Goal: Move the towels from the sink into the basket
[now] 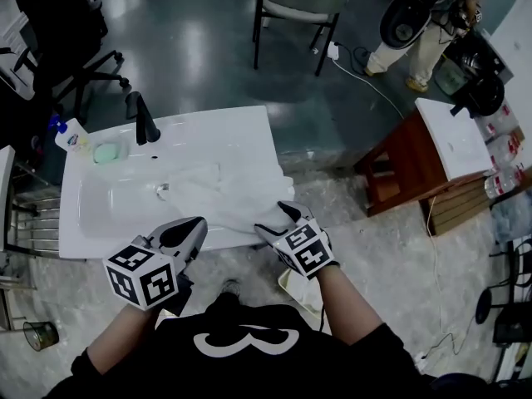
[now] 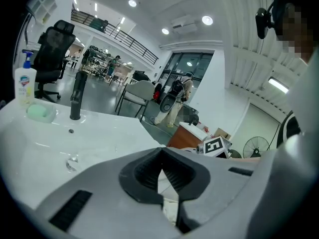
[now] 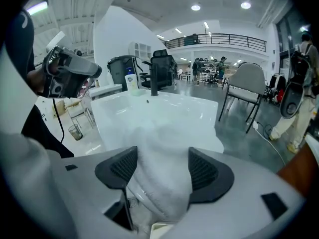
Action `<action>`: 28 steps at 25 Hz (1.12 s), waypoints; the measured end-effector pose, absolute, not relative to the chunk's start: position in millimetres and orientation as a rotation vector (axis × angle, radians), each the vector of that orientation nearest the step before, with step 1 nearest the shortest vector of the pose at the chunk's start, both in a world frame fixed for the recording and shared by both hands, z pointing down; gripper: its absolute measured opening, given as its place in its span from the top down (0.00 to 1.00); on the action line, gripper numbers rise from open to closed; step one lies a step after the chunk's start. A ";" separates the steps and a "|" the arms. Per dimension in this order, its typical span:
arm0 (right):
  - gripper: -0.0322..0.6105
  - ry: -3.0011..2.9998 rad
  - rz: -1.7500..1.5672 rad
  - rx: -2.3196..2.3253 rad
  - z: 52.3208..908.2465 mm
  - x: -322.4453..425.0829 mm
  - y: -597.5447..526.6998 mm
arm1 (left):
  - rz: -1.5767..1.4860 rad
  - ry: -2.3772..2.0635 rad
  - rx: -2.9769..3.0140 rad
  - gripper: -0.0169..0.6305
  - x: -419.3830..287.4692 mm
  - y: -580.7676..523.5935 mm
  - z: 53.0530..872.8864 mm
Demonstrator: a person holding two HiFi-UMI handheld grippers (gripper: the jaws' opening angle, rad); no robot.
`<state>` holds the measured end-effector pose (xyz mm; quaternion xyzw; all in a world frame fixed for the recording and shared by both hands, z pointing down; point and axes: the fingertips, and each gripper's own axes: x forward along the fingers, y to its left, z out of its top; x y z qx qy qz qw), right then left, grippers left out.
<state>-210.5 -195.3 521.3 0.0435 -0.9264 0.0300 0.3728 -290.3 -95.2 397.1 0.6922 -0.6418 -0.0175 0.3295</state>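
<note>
Towel (image 1: 218,191), white: crumpled in the right half of the sink (image 1: 108,210), one fold draped over the counter's front right edge.
Right gripper (image 1: 277,220): at that edge, tongs spread wide, the fold bunched between them.
Left gripper (image 1: 194,228): at the counter's front edge, tongs pressed together, empty.
Faucet (image 1: 141,119), black: back left.

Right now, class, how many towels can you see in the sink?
1: a white towel lies across the sink, its near edge between the jaws of the right gripper. More may hide beneath.
</note>
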 end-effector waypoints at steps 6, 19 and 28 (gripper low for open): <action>0.48 -2.332 0.122 0.141 533.5 -211.9 -196.0 | -0.056 -1.620 1.830 0.96 -299.0 -93.1 404.6; 0.82 -2.291 0.092 0.282 530.8 -212.6 -202.6 | -0.029 -1.540 1.918 0.96 -303.5 -105.5 404.1; 0.86 -2.425 0.255 0.401 494.1 -199.7 -213.7 | -0.043 -1.485 1.976 0.96 -294.4 -124.9 396.1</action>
